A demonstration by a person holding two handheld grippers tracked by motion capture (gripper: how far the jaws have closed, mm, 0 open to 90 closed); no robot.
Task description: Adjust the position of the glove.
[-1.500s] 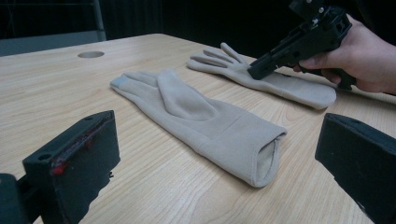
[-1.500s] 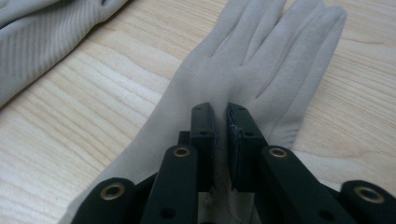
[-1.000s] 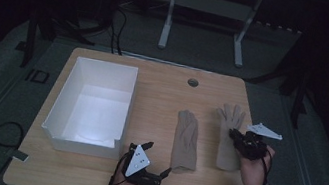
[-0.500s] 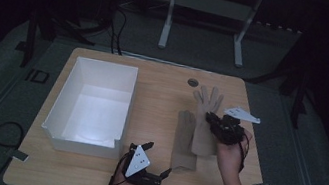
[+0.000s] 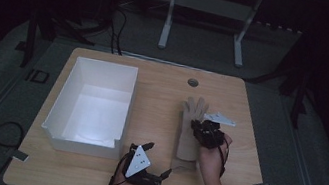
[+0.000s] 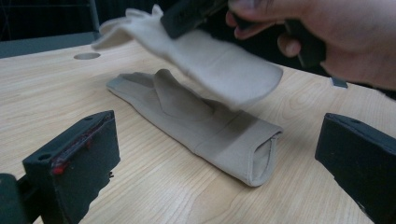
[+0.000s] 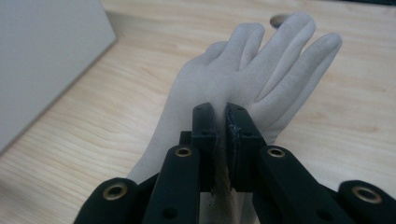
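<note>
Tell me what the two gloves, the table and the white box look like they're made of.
Held glove: soft matte beige fabric, perhaps cotton or suede-like; it droops and creases.
Lying glove: same cloth, with a hemmed open cuff.
Table: light wood or wood-look laminate, grain lines visible.
Box: smooth matte white walls, plastic or coated card; hard to tell.

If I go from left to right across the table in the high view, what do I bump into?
White box → left claw → the gloves → right claw, pinching a glove.
</note>
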